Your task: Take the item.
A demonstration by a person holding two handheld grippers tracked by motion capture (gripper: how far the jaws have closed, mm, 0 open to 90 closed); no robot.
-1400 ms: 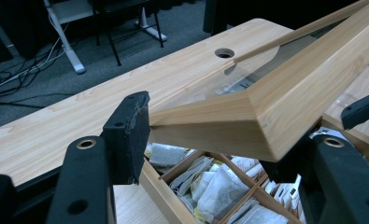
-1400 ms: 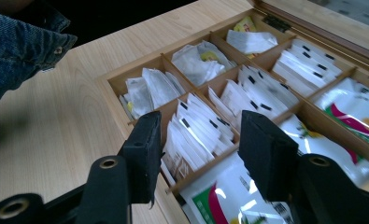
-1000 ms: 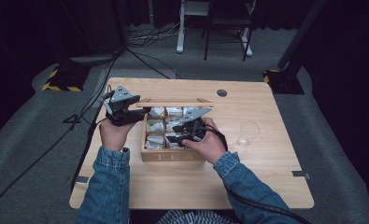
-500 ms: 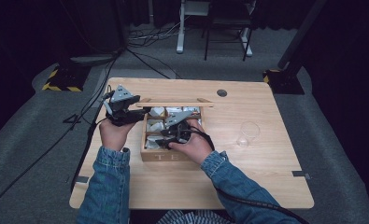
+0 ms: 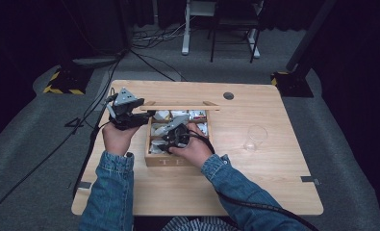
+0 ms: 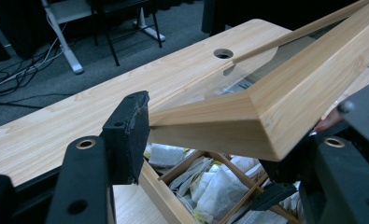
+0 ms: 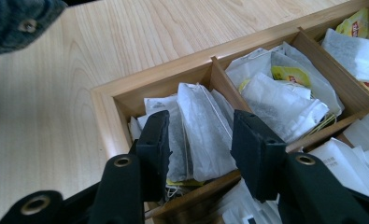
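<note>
A wooden tea box (image 5: 171,161) with several compartments of white tea bags sits on the table. Its glass-paned lid (image 5: 180,108) is raised, and my left gripper (image 5: 144,115) is shut on the lid's left corner. In the left gripper view the lid's wooden corner (image 6: 261,116) sits between the jaws of the left gripper (image 6: 205,140). My right gripper (image 5: 167,137) reaches down into the box's near-left compartment. In the right gripper view the right gripper (image 7: 201,128) is open, with an upright white tea bag (image 7: 203,135) between its jaws but not pinched.
An empty clear glass (image 5: 256,137) stands to the right of the box. A round cable hole (image 5: 228,96) is near the table's far edge. More tea bags, some with yellow tags (image 7: 285,74), fill the neighbouring compartments. Bare tabletop (image 5: 255,183) lies in front and to the right.
My right gripper has moved left across the box, from its middle to the near-left compartment. The left gripper and the raised lid have stayed put.
</note>
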